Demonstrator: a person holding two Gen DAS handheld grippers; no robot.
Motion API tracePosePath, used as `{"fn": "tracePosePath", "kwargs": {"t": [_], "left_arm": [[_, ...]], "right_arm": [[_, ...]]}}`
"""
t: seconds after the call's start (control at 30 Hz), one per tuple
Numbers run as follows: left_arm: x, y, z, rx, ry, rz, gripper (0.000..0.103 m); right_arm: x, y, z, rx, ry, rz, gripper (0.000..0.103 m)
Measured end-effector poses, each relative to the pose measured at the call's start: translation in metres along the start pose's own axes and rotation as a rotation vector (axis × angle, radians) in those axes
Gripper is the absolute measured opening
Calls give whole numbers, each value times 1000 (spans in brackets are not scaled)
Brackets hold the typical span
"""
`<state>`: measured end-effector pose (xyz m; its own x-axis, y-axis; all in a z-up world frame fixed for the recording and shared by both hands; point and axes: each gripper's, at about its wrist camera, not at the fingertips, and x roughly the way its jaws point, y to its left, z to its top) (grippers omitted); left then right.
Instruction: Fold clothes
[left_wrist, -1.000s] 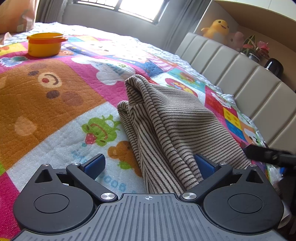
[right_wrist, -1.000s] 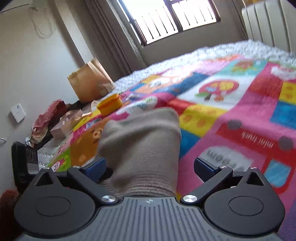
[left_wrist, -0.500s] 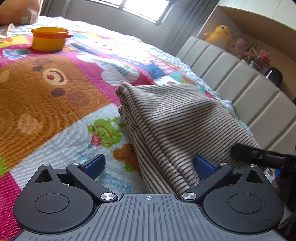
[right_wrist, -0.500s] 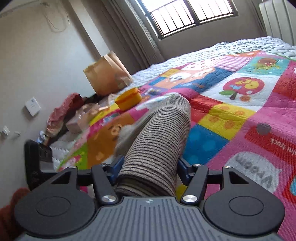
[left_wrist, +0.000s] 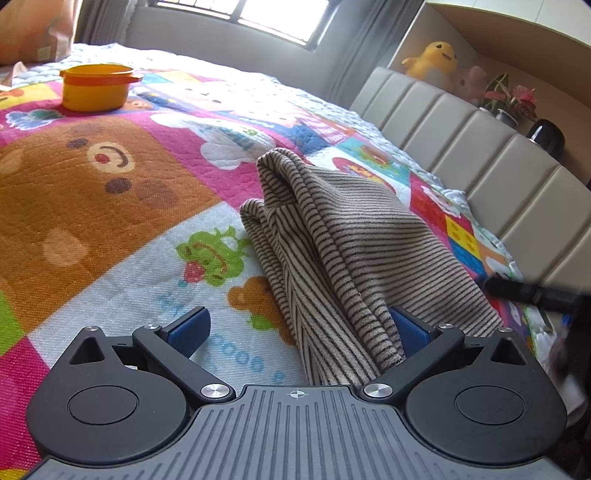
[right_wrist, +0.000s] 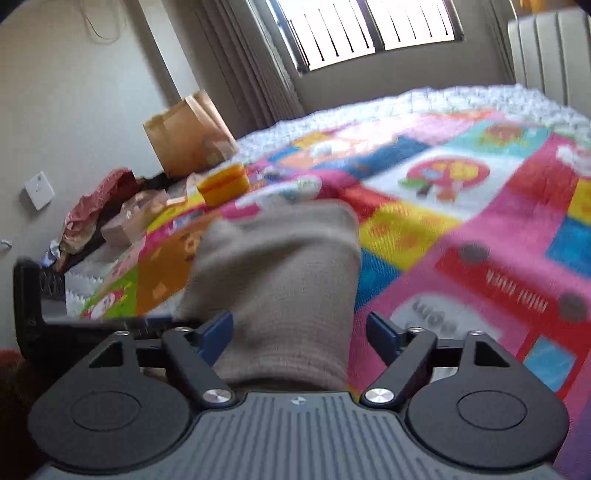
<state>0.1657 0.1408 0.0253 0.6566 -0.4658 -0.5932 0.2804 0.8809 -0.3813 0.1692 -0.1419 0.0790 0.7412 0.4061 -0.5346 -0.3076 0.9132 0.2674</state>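
A: Where the striped garment (left_wrist: 354, 236) lies bunched on the cartoon quilt (left_wrist: 110, 206), how does it sit against the left gripper (left_wrist: 299, 325)?

B: It runs between the spread fingers, against the right pad (left_wrist: 406, 328); nothing pinched.

A: And the right gripper (right_wrist: 299, 332)?

B: Spread too, cloth (right_wrist: 284, 280) between, touching the left pad (right_wrist: 218, 332). That view is blurred, so any hold seems unlikely.

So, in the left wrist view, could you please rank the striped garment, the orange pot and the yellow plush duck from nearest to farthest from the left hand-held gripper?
1. Striped garment: nearest, lying between the fingers of the left hand-held gripper, against the right one.
2. Orange pot: far left, on the quilt.
3. Yellow plush duck: farthest, upper right, behind the headboard.
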Motion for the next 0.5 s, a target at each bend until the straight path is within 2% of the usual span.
{"fn": "tracePosePath", "kwargs": {"t": [0.1,0.2,0.27,0.33,0.4,0.5], "left_arm": [[-1,-2,0,17,-1,13,103],[-2,-2,-1,27,-4,20,103],[-2,-2,-1,29,-5,18,103],[-2,-1,-1,32,-5,17,103],[-1,-1,0,34,-5,16,103],[-1,-1,0,38,-6,14,103]], "right_arm": [[-4,4,16,-59,-28,-34,82],[25,7,40,-131,4,-78,82],[57,10,45,-199,78,-143,82],[88,11,36,-266,148,-205,83],[99,4,25,-250,147,-215,88],[85,-9,24,-131,121,-180,89]]}}
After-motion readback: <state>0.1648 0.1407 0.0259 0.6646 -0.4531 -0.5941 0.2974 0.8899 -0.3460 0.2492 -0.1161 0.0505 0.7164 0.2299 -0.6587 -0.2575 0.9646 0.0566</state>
